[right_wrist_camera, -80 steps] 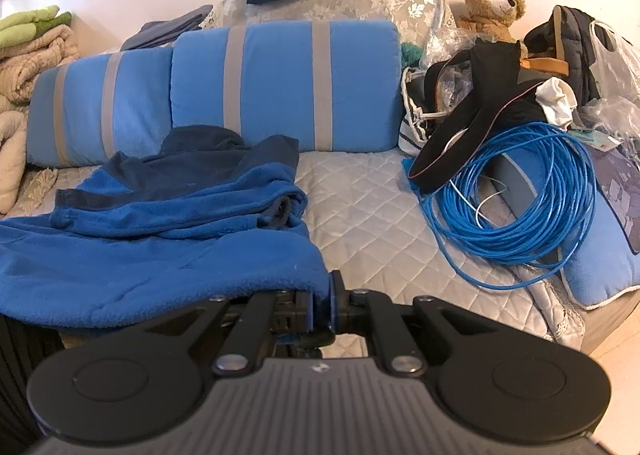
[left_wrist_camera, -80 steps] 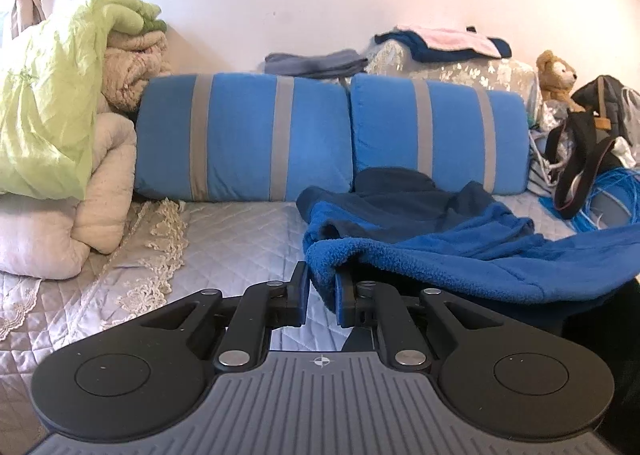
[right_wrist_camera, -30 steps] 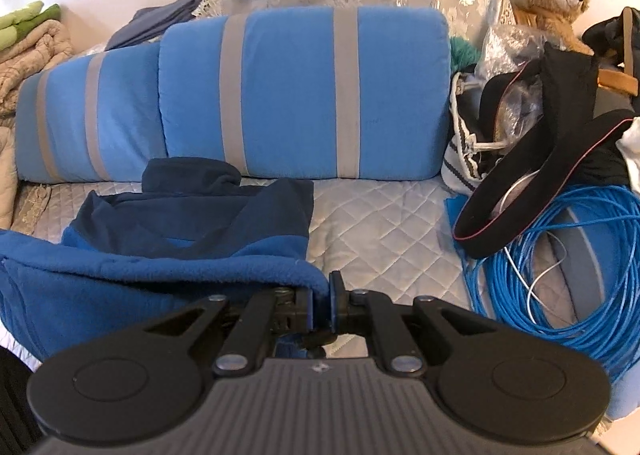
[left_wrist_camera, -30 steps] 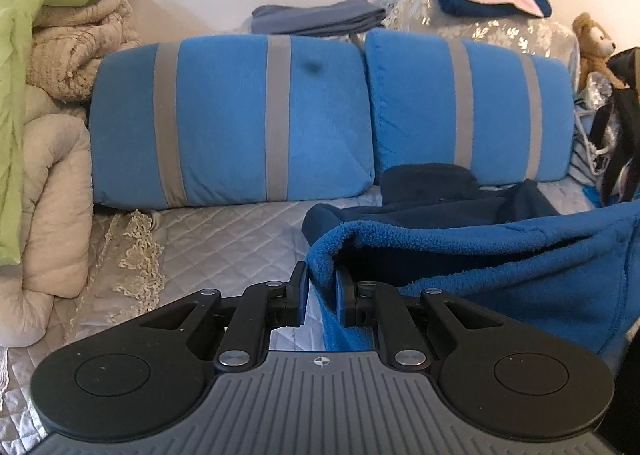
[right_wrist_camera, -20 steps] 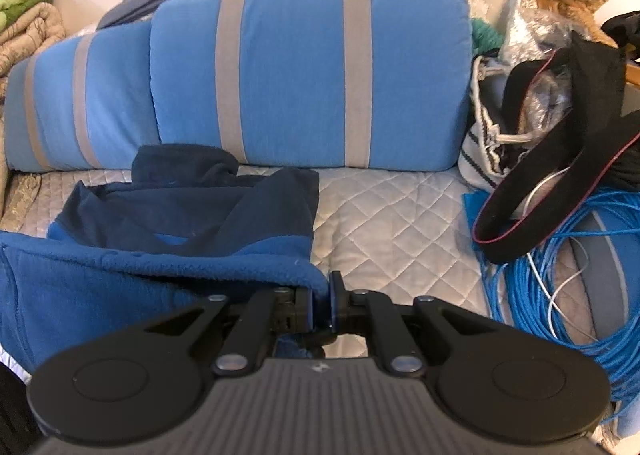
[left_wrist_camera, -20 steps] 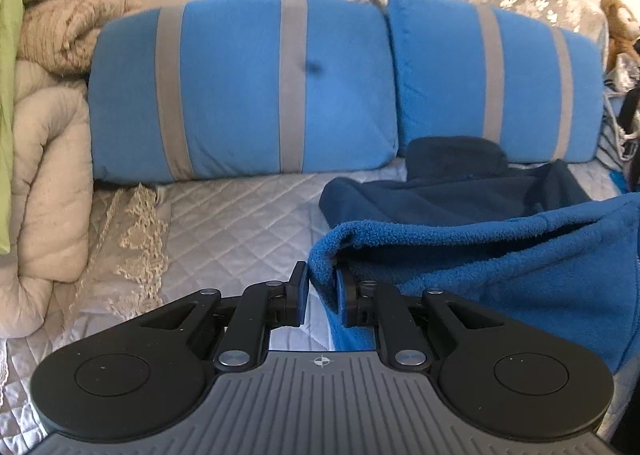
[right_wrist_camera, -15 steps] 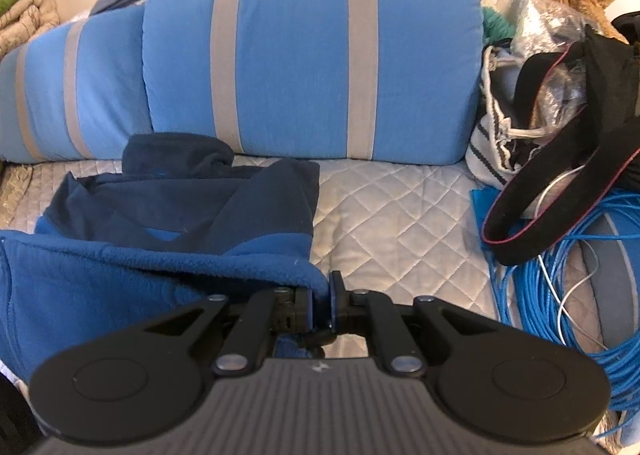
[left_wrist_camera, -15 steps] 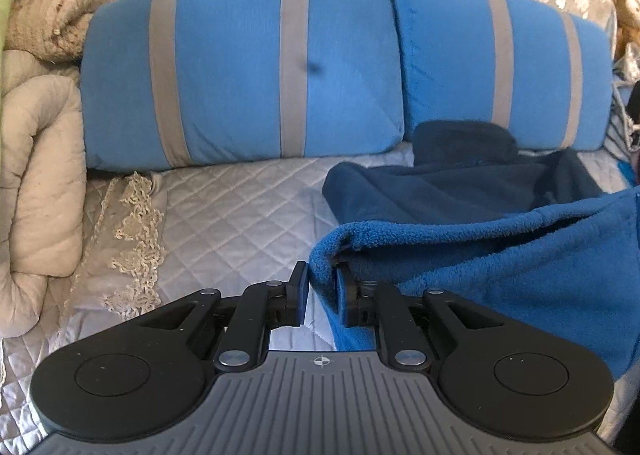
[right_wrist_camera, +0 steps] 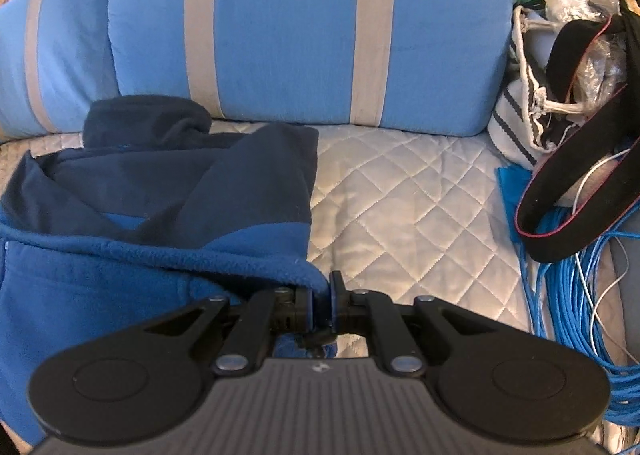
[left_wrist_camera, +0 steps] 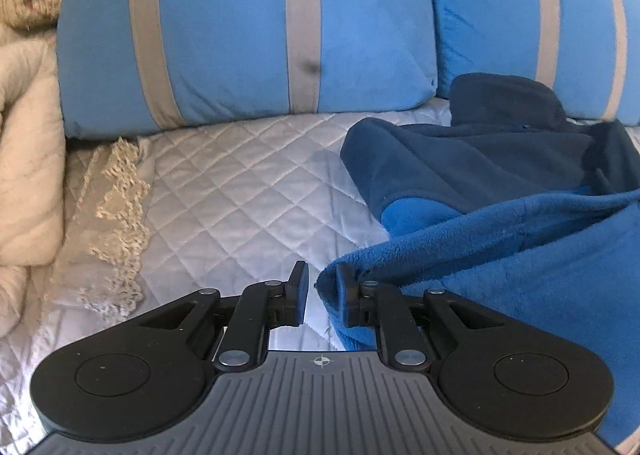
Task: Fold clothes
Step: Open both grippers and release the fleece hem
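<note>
A blue fleece jacket with navy shoulders and collar lies on the quilted sofa cover. Its front hem is doubled back over the body. In the left wrist view, my left gripper stands slightly open at the hem's left corner. The corner rests against the right-hand finger, and pale quilt shows in the gap. In the right wrist view, my right gripper is shut on the right corner of the fleece jacket, just above the quilted sofa cover.
Two blue cushions with grey stripes back the seat just behind the jacket. Beige blankets pile up at the left. A blue cable coil, a black strap and a striped white bag crowd the right.
Both grippers carried the hem forward and down towards the cushions, folding it over the jacket. Pale quilt now shows between the left fingers, where fleece filled the gap before.
</note>
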`<control>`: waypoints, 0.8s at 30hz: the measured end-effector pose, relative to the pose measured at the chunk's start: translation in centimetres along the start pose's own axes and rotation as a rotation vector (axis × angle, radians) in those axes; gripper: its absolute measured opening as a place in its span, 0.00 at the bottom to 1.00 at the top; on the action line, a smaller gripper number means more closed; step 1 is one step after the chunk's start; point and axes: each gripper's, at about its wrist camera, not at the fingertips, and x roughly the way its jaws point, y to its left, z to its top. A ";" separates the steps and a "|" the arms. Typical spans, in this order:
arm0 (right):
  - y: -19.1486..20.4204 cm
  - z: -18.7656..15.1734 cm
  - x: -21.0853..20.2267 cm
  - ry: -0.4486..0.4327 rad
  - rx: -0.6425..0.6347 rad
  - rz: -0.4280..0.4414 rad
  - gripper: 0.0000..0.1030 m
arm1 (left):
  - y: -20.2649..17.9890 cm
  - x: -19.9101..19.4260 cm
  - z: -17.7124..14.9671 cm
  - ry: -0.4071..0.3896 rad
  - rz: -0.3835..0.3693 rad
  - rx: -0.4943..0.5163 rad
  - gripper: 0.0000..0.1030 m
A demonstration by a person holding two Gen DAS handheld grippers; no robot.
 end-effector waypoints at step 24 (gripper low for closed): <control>-0.3 -1.3 -5.2 -0.142 0.071 0.061 0.93 | 5.7 0.5 -3.1 -0.226 -0.372 0.012 0.78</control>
